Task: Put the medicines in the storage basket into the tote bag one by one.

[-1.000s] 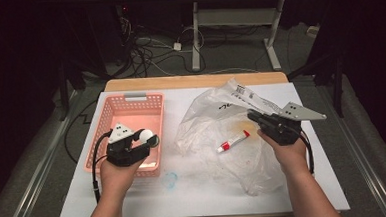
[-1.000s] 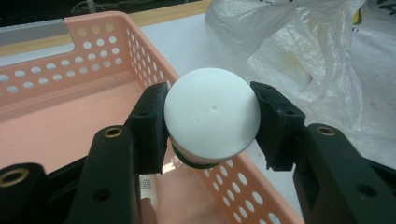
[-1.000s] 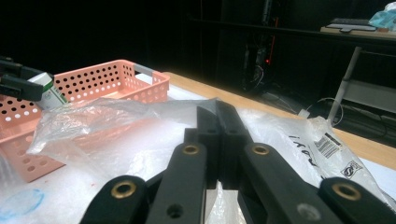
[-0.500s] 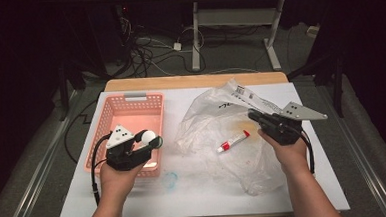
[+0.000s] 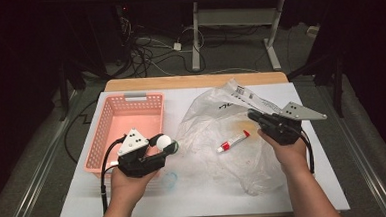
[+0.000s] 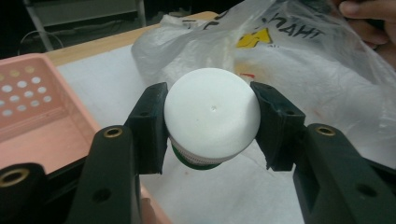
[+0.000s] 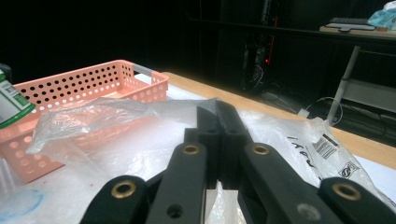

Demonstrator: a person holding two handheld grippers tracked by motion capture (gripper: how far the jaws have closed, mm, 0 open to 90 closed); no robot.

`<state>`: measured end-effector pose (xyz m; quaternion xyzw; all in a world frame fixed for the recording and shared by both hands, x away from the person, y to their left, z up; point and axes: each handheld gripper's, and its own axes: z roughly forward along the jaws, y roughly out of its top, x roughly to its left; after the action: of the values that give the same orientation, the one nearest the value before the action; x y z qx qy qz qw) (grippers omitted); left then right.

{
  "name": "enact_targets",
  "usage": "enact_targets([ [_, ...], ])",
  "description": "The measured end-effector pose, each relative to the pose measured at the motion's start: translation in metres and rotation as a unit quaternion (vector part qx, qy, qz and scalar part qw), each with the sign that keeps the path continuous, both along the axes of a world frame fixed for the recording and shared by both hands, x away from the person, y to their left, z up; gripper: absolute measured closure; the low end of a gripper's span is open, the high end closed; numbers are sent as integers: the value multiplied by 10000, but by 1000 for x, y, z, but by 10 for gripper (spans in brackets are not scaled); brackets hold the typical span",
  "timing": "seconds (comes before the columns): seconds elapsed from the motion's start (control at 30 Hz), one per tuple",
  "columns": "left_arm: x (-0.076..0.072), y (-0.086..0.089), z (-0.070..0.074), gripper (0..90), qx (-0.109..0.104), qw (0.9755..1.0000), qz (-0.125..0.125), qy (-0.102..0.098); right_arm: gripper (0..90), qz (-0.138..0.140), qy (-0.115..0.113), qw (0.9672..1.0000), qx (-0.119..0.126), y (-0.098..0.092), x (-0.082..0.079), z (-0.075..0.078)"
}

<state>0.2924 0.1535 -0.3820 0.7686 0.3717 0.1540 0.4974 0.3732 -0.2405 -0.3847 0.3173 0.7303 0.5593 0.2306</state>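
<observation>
Pink basket [image 5: 127,127] at the left of the bench [image 5: 195,193], its near wall partly hidden behind the left gripper [image 5: 165,146]. Jaws pinch a white-capped jar [image 6: 212,114] from both sides, held just off the basket's right edge, beside the bag; the cap covers most of the jar, only a green band shows below, label unreadable. Clear plastic bag [image 5: 217,132] lies crumpled mid-bench, a red-and-white tube [image 5: 234,141] blurred inside. Right gripper [image 5: 254,116]: jaws pressed together on the bag's film.
</observation>
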Motion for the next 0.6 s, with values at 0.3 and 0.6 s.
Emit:
enact_targets([
  [0.3, -5, -18, -2, 487, -37, 9997, -244, 0, 900, -1, 2, 10000, 15, 1, 0, 0],
  [0.6, -7, -35, -8, 486, -34, 9986, -516, 50, 900, 10, 13, 10000, -1, 2, -1, 0],
])
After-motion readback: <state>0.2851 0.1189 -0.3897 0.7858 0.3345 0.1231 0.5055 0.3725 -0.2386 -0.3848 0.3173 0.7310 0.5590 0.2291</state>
